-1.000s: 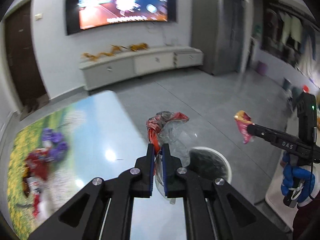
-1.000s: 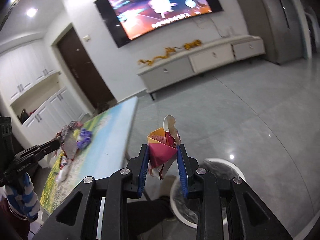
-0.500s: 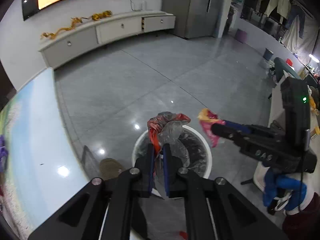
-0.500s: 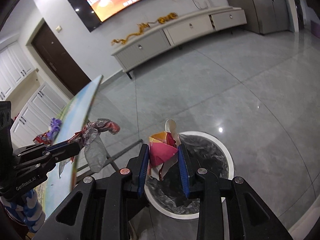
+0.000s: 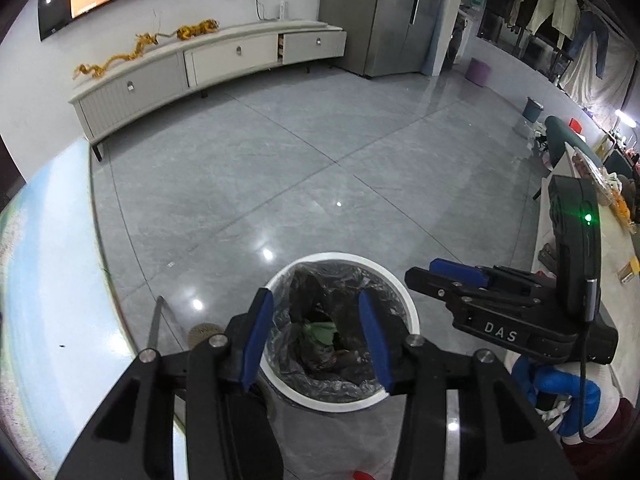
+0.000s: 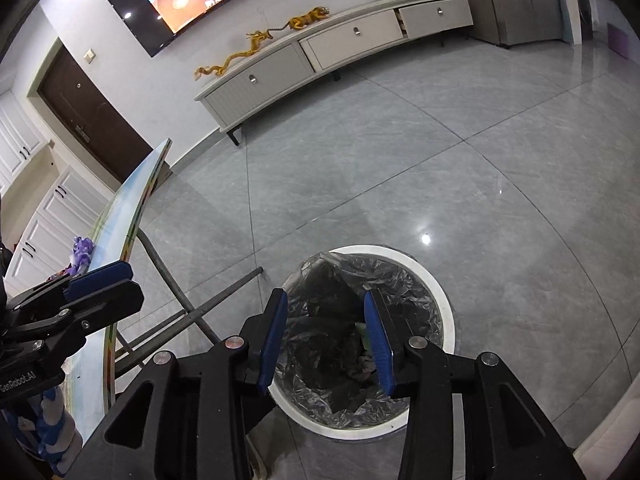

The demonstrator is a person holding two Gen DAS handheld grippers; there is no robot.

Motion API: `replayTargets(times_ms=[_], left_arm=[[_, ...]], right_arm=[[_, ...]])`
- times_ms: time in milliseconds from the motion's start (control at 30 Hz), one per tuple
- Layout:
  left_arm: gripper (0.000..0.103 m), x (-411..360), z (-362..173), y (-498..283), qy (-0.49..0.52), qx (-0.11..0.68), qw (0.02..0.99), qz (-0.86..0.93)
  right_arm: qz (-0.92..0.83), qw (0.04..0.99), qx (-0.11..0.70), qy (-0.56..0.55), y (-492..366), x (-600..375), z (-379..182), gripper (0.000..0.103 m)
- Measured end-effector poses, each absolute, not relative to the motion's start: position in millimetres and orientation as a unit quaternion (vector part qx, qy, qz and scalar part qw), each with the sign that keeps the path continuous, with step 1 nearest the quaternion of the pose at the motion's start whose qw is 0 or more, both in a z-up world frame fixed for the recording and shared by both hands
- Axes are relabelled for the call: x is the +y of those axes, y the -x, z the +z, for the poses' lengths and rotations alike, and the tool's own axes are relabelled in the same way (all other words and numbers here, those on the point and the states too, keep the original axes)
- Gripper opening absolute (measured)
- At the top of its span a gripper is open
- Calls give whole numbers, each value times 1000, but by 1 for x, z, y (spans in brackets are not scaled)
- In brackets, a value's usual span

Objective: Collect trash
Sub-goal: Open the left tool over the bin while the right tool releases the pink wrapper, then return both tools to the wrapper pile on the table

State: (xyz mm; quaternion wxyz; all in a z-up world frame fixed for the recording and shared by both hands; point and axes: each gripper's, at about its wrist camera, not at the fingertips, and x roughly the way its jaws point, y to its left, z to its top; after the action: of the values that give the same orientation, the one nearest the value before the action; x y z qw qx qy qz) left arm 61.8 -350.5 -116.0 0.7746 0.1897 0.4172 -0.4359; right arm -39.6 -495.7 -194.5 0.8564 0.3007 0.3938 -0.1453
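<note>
The left gripper (image 5: 316,328) and the right gripper (image 6: 326,332) are held over the white trash bin (image 5: 404,312). Both sets of jaws are opening, with nothing between them. Trash (image 5: 320,330) is seen inside the bin's black bag (image 6: 332,292).

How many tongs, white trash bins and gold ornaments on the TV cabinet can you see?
Tongs: 2, left tongs and right tongs, both opening, nothing between them
White trash bin: 1
Gold ornaments: 2
Total: 5
</note>
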Motion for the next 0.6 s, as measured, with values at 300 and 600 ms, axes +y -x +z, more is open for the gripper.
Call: replayTargets(times_ms=[300,600], left_arm=[[43,-340,-97,-49,-206,366,810,-409],[44,-325,-78,-37,-206,333,834,-388]], right_arm=[[-150,864,381,-295,48,-493,-180,40],[-154,870,371,-287,59,-490,-163,40]])
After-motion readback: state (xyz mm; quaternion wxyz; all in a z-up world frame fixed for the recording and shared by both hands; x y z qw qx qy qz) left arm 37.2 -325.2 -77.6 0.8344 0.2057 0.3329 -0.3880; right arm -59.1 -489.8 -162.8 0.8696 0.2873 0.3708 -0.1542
